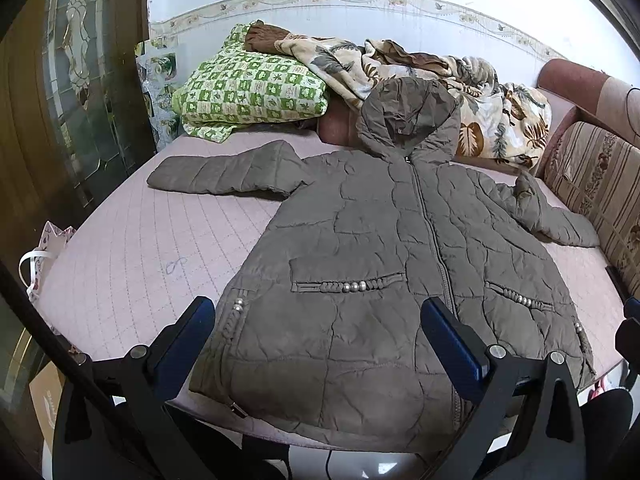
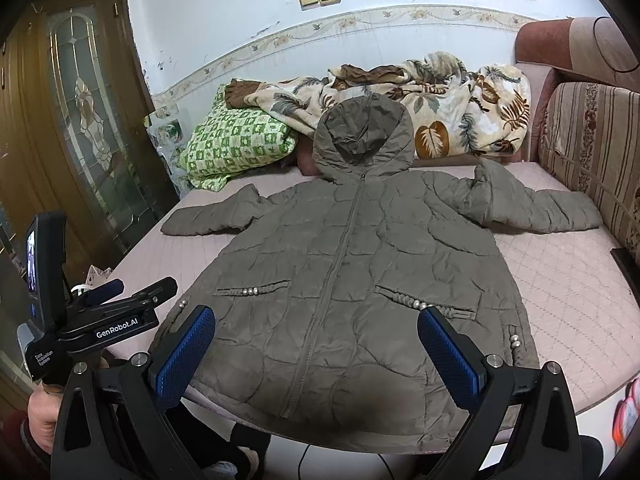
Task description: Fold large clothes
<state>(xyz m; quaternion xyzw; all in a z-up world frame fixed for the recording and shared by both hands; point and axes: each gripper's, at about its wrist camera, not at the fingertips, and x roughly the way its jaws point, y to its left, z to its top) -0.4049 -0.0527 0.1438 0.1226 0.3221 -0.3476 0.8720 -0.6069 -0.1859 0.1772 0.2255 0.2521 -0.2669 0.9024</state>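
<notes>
Your grey-brown quilted hooded coat (image 1: 384, 280) lies flat, front up and zipped, on the pink quilted mattress (image 1: 132, 248). Hood (image 2: 362, 136) points away from you toward the wall, hem hangs slightly over the near edge right in front of both tools. So the long axis runs straight away from you, with the zip (image 2: 332, 276) as centreline. Both sleeves are spread sideways: left sleeve (image 1: 224, 172) toward the door side, right sleeve (image 2: 536, 208) toward the striped sofa cushion (image 2: 592, 140). Left gripper (image 1: 320, 344) has jaws wide and holds nothing; it hovers over the coat's left hem half, near the beaded pocket (image 1: 348, 284). Right gripper (image 2: 316, 352) is also wide and empty, centred roughly on the zip near the hem. Neither appears to touch fabric, though I can't be sure of the gap. My read: nothing is folded yet. Each sleeve is nearer to its own-side tool, so left tool for the left sleeve and right for the right, folding inward across the zip line. Both cuffs are well apart from the jaws, so you'd reach up and out. The padded fabric will probably spring back, so press folds flat. The green checked pillow (image 1: 252, 88) and leaf-print blanket (image 2: 440, 96) sit beyond the hood, clear of the fold area.
</notes>
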